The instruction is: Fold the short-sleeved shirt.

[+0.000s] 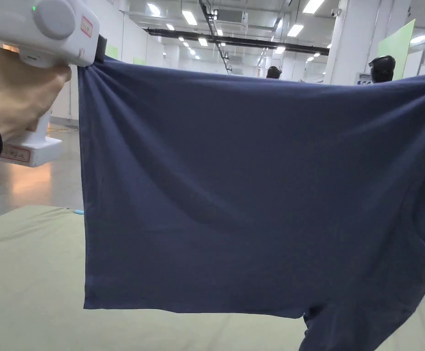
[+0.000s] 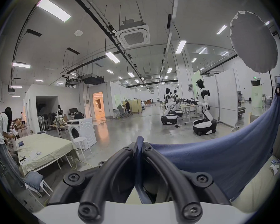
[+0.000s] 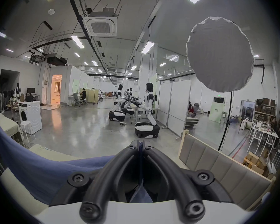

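A navy blue short-sleeved shirt [image 1: 252,192] hangs spread in the air above the pale green table [image 1: 28,274], stretched wide between both grippers. My left gripper [image 1: 99,48], white-bodied and held by a hand, pinches the shirt's upper left corner. In the left gripper view its black jaws [image 2: 140,144] are pressed together on a fold of the blue cloth [image 2: 225,159], which sags away to the right. In the right gripper view the right gripper [image 3: 140,144] is also shut on a thin edge of the shirt [image 3: 39,166], which trails off to the left.
Beside the table stand a padded bench [image 3: 217,166] and a round light diffuser on a stand [image 3: 220,54]. Across the polished floor are a washing machine [image 2: 82,130], a white stool [image 2: 81,141], humanoid robots [image 2: 202,108] and another covered table with people [image 2: 0,124].
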Tool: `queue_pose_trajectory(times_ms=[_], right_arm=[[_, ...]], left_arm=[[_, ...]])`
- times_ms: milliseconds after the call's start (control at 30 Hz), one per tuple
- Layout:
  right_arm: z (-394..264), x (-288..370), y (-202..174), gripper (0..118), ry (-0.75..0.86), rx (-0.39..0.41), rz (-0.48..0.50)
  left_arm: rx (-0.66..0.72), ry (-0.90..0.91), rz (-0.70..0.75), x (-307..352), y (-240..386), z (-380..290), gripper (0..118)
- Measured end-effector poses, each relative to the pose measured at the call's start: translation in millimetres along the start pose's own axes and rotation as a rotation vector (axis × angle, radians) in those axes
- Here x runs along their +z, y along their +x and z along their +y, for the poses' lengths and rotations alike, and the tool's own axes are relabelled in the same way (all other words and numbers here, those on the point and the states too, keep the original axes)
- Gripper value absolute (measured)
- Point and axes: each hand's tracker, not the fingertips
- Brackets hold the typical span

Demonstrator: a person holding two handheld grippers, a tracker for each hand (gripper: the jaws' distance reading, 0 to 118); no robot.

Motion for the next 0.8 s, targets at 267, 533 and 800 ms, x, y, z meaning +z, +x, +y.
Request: queue_pose_trajectory(times_ms=[267, 533, 800], right_arm=[[-82, 7, -5, 4, -0.133, 0.034, 0.064], [-157, 79, 17, 4, -0.195, 0.035, 0.163], [-284, 210, 60, 4, -0.281, -0.015, 0.211]], left_arm=[[0.067, -0.114, -0.086, 5, -2, -77, 6], [0.175, -0.187, -0.179, 94, -23, -166, 6], [0.216, -0.297, -0.288, 216, -58, -270, 6]])
